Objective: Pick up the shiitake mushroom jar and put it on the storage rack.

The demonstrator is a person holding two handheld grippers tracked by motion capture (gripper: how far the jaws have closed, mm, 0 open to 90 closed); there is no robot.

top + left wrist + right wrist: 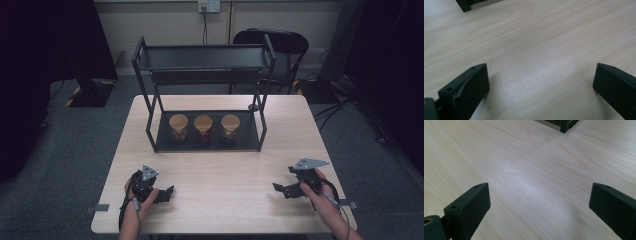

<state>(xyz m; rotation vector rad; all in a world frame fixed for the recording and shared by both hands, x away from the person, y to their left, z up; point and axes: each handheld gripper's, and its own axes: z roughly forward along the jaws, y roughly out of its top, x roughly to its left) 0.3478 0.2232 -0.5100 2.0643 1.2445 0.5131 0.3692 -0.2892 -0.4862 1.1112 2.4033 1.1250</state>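
Jars wait on the rack, both claws spread

Pale wood-grain table [220, 165] carries a black metal two-tier rack [204, 95], angular and matte. On its lower shelf stand three jars [204, 129] with round tan lids (contents too dim to tell). Left gripper [540, 82] and right gripper [539, 202] rest near the table's front edge, blocky black jaws spread wide, holding nothing, well apart from the rack.

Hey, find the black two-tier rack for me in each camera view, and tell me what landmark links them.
High view: black rack stands at the table's far middle.
Left gripper view: one foot at the top left corner.
Right gripper view: one foot at the top edge, right of centre.
Shared landmark: the pale wooden tabletop.
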